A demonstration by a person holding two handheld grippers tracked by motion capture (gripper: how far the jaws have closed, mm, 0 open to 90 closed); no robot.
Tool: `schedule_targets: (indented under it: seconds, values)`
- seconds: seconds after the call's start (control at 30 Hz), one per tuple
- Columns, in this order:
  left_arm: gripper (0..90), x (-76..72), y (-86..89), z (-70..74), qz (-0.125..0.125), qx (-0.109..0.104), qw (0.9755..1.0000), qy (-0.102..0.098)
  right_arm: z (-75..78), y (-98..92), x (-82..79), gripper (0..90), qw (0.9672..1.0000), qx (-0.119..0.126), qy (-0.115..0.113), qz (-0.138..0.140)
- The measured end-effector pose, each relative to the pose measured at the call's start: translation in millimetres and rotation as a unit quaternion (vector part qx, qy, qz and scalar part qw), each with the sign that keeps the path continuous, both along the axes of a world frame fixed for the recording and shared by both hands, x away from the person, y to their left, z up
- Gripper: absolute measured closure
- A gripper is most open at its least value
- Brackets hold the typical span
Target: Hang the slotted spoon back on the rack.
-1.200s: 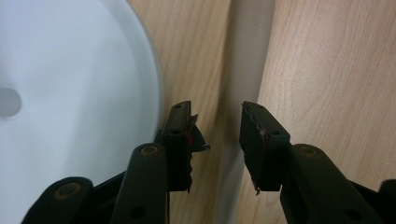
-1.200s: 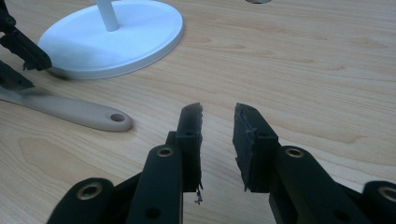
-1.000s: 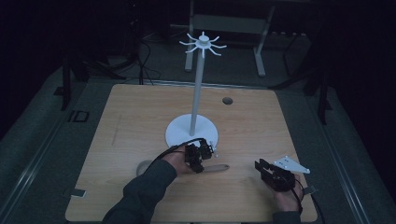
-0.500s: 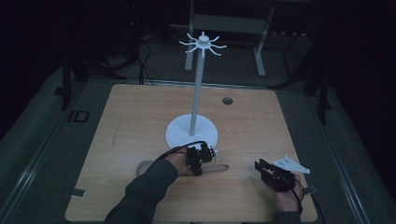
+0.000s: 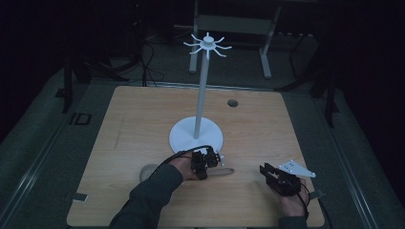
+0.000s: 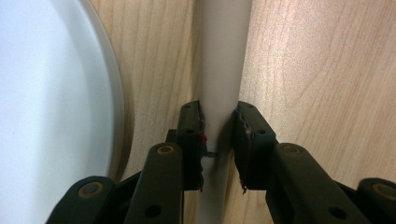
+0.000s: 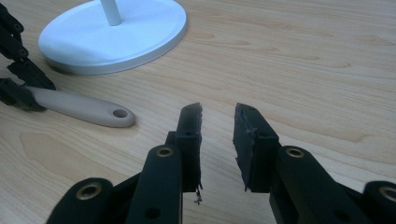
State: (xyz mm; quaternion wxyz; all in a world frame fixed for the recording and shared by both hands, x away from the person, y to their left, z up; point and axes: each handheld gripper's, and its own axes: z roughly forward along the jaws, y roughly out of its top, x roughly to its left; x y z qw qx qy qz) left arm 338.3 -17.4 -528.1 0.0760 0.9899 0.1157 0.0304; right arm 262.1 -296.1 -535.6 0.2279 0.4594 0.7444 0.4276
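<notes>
- On a wooden counter [image 5: 133, 124], the left hand-held gripper [image 5: 206, 161] is clamped on the beige handle [image 6: 218, 70] of a utensil lying flat on the wood; its jaws have just been closing, and both pads press against the handle's sides.
- From the left gripper view, the handle runs straight up between the two black jaws, with the rim of a white round base [image 6: 51, 93] just beside it.
- In the high view the utensil [image 5: 223, 171] lies just in front of that base [image 5: 184, 138], near the counter's middle; its free end points toward the right hand-held gripper [image 5: 268, 172].
- The right gripper view shows the handle's rounded end with a hanging hole [image 7: 120, 113], while its other end is lost among the left gripper's jaws.
- The right hand-held gripper [image 7: 218, 122] is released, its jaws parted over bare wood, well apart from the utensil.
- A thin white pole [image 5: 202, 90] rises from the base to a crown of short hooks [image 5: 207, 45].
- The person's left sleeve [image 5: 148, 193] reaches in from the bottom edge.
</notes>
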Motion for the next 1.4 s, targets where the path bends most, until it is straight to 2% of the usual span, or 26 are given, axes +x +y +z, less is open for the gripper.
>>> schedule_targets:
  seconds: [0.13, 0.27, 0.47, 0.63, 0.97, 1.1, 1.13, 1.17, 1.27, 1.3, 1.37, 1.4]
  values:
    - [74.1, 0.4, 3.8, 6.2, 0.006, -0.012, 0.9999, -0.007, -0.1, -1.1, 0.2, 71.7, 1.0000, 0.002, -0.001, -0.002]
    - [74.1, 1.6, 12.0, 19.5, 0.021, -0.037, 0.9988, -0.023, -0.5, -0.8, 0.1, 71.7, 1.0000, 0.002, 0.000, -0.001]
    - [74.3, 0.0, 23.5, 38.5, 0.051, -0.080, 0.9942, -0.049, -0.7, 0.1, -0.1, 71.6, 1.0000, 0.001, 0.001, -0.002]
    - [74.3, -2.2, 32.9, 48.6, 0.061, -0.101, 0.9908, -0.066, -1.1, -0.6, -0.1, 71.5, 1.0000, 0.001, 0.002, -0.003]
    - [74.4, -10.1, 41.6, 67.3, 0.081, -0.139, 0.9822, -0.098, -1.5, -0.5, 0.1, 71.4, 1.0000, 0.000, 0.000, -0.002]
    - [74.4, -12.6, 45.5, 74.4, 0.088, -0.158, 0.9775, -0.109, -1.9, -0.4, 0.2, 71.3, 1.0000, -0.001, 0.000, -0.002]
    - [74.3, -12.6, 45.5, 74.4, 0.088, -0.158, 0.9775, -0.109, -1.9, -0.4, 0.2, 71.3, 1.0000, -0.001, 0.000, -0.002]
    - [74.3, -13.8, 46.8, 77.2, 0.092, -0.164, 0.9755, -0.114, -2.0, -0.2, 0.2, 71.2, 1.0000, -0.001, 0.000, -0.002]
    - [74.4, -16.5, 48.7, 82.7, 0.101, -0.175, 0.9716, -0.124, -2.2, 0.2, 0.2, 71.2, 1.0000, -0.001, 0.001, -0.002]
    - [74.4, -16.5, 48.7, 82.7, 0.101, -0.175, 0.9716, -0.124, -2.2, 0.2, 0.2, 71.2, 1.0000, -0.001, 0.001, -0.002]
    - [74.4, -20.9, 50.7, 91.1, 0.110, -0.191, 0.9652, -0.140, -2.4, 0.5, 0.3, 71.1, 1.0000, -0.002, 0.002, -0.002]
    - [74.4, -20.9, 50.7, 91.1, 0.110, -0.191, 0.9652, -0.140, -2.4, 0.5, 0.3, 71.1, 1.0000, -0.002, 0.002, -0.002]
